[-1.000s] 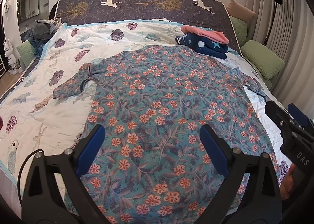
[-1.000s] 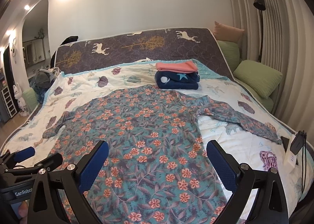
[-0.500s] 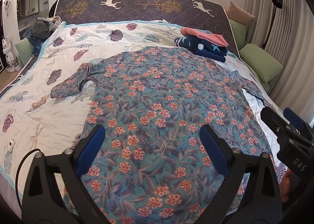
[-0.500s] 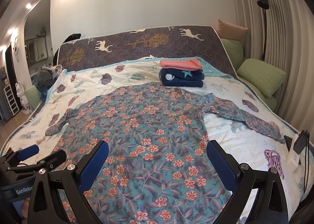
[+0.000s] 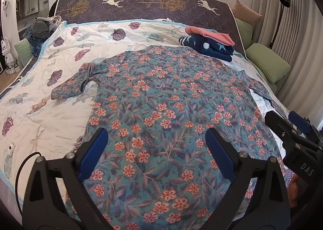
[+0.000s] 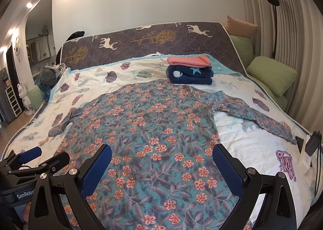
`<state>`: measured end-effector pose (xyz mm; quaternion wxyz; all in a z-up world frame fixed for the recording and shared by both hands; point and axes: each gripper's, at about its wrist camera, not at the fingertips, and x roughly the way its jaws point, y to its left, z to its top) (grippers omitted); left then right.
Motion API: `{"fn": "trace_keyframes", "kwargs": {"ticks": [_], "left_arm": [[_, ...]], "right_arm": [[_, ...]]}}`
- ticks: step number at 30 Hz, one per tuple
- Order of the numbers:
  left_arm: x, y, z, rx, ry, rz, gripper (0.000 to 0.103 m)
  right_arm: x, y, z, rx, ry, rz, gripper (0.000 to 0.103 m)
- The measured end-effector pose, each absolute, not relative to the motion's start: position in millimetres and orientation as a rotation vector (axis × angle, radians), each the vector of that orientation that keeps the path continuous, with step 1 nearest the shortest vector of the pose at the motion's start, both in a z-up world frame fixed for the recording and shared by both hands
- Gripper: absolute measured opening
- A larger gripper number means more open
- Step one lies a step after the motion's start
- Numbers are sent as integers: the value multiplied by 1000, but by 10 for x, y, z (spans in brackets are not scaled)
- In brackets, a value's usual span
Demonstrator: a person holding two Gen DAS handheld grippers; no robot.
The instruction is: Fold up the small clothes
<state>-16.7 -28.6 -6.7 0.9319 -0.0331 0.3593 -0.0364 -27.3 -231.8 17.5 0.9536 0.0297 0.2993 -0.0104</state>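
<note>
A teal floral long-sleeved garment (image 5: 167,105) lies spread flat on the bed, hem toward me; it also shows in the right wrist view (image 6: 153,135). Its left sleeve (image 5: 70,86) is bent and crumpled, its right sleeve (image 6: 256,115) stretches out to the right. My left gripper (image 5: 156,139) is open and empty above the lower part of the garment. My right gripper (image 6: 161,157) is open and empty above the hem. Each gripper shows at the edge of the other's view, the right gripper (image 5: 290,127) and the left gripper (image 6: 46,154).
A folded stack, pink piece (image 6: 188,61) on a navy star piece (image 6: 189,74), sits beyond the collar. White seashell quilt (image 5: 40,113) covers the bed. Green pillows (image 6: 270,74) line the right side. A phone and charger (image 6: 311,145) lie at the right edge. A clothes pile (image 5: 41,28) sits far left.
Both grippers have shifted slightly over the garment, with the view tilting a little; both stay open and empty. The garment has not moved.
</note>
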Motion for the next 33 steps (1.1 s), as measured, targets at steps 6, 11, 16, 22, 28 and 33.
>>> {"fn": "trace_keyframes", "kwargs": {"ticks": [6, 11, 16, 22, 28, 33], "left_arm": [[-151, -294, -89, -69, 747, -82, 97], [-147, -290, -93, -69, 748, -83, 97], [-148, -290, -93, -69, 749, -82, 97], [-137, -268, -111, -79, 751, -85, 97], [-88, -212, -164, -94, 767, -90, 97], [-69, -152, -164, -103, 773, -89, 97]], "right_arm": [[-257, -2265, 138, 50, 611, 27, 102], [-253, -2253, 130, 53, 617, 28, 102], [-244, -2257, 124, 50, 623, 27, 102], [-210, -2233, 109, 30, 624, 18, 102], [-165, -2177, 143, 2, 620, 2, 102], [-139, -2114, 171, -17, 620, 7, 101]]}}
